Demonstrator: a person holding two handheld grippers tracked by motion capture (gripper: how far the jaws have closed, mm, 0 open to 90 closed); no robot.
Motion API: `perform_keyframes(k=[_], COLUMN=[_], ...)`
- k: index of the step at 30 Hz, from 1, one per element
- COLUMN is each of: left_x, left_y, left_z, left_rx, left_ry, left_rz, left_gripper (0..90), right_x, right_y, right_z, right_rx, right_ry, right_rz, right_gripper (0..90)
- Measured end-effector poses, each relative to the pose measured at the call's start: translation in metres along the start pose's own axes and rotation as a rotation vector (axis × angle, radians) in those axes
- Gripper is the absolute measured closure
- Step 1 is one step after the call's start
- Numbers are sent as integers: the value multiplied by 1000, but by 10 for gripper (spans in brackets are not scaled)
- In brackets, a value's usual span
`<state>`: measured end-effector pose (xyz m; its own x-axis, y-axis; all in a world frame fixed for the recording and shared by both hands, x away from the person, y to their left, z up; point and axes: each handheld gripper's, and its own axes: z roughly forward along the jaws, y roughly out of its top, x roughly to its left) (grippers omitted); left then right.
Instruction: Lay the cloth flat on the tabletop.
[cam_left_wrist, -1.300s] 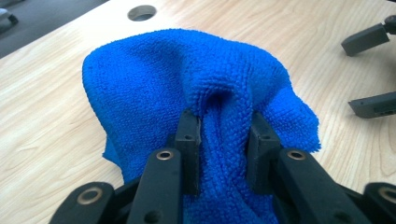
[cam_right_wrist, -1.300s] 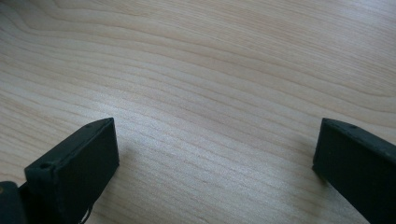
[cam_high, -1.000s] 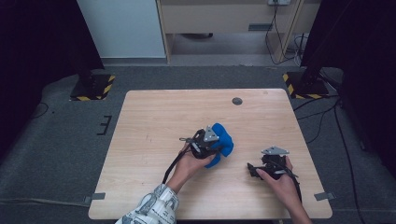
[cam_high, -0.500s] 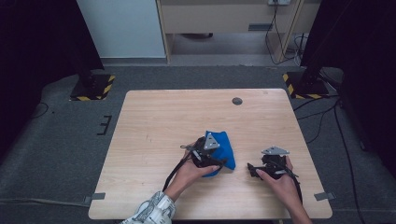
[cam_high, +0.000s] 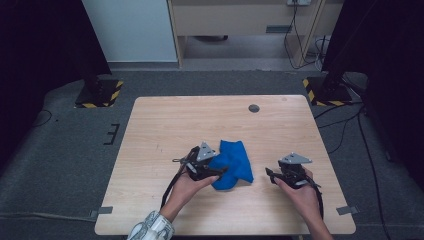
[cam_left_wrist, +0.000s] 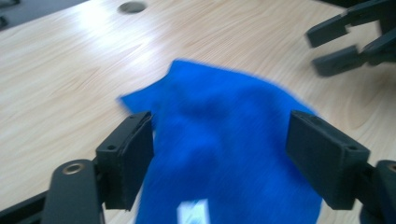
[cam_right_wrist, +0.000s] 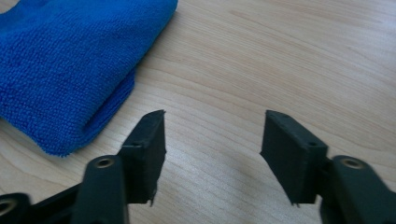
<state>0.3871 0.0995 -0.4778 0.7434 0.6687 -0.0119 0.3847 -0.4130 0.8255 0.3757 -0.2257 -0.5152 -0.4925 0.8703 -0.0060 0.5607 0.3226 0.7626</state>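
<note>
Blue microfibre cloth (cam_high: 232, 164) folded on table (cam_high: 165, 125), left gripper (cam_left_wrist: 219, 154) spread over it, right gripper (cam_right_wrist: 212, 149) spread beside it

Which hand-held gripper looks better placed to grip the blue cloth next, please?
Left. The left hand-held gripper already has its open jaws around the blue cloth; the right hand-held gripper is open beside it over bare table.

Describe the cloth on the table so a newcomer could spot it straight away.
Start at the light wooden table and look at its near half, between the two hand-held grippers. The blue cloth lies folded there, right beside the left gripper, whose open jaws straddle it. It is the one soft, bright blue thing on the wood.
</note>
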Motion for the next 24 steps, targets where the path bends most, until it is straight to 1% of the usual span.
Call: perform_keyframes(k=[1, 2, 5, 7, 8, 9, 11, 12, 13, 14, 15, 18, 19, 20, 21, 24], left_x=[3, 7, 17, 22, 23, 23, 24, 25, 27, 27, 30, 33, 34, 34, 33, 32], left_y=[-4, -7, -20, -28, -30, -32, -35, -38, -40, -40, -43, -44, -46, -46, -47, -48], left_z=[-2, -4, -3, 0, 1, 2, 4, 6, 7, 7, 7, 7, 8, 8, 10, 14], left_rx=[10, 17, 54, 75, 86, 100, 127, 138, 144, 144, 150, 158, 161, 161, 171, 190], left_ry=[13, 23, 53, 61, 61, 62, 84, 90, 90, 90, 94, 90, 73, 73, 63, 65], left_rz=[-10, -15, -40, -73, -80, -72, -55, -59, -72, -72, -86, -96, -112, -112, -112, -101], left_gripper=[244, 251, 273, 289, 302, 305, 314, 316, 318, 323, 331, 354, 371, 382, 387, 406], right_x=[1, 1, 1, -1, -1, -2, -2, -3, -3, -3, -2, -1, -1, -1, 0, 0], right_y=[0, 0, -2, -3, -3, -3, -4, -4, -5, -5, -6, -6, -6, -6, -6, -6], right_z=[0, 1, 1, 1, 0, 0, -1, -1, 0, 0, 1, 1, 1, 1, 1, 2], right_rx=[5, 9, 18, 19, 15, 13, 14, 16, 19, 24, 27, 28, 29, 29, 31, 33], right_ry=[-1, 6, 21, 25, 23, 25, 24, 27, 27, 29, 31, 38, 41, 41, 42, 42], right_rz=[-13, -16, -13, -12, -10, -9, -2, -8, -5, -9, -7, -8, -4, -4, -5, -7], right_gripper=[444, 459, 501, 522, 531, 538, 547, 551, 556, 558, 558, 563, 563, 563, 564, 563])
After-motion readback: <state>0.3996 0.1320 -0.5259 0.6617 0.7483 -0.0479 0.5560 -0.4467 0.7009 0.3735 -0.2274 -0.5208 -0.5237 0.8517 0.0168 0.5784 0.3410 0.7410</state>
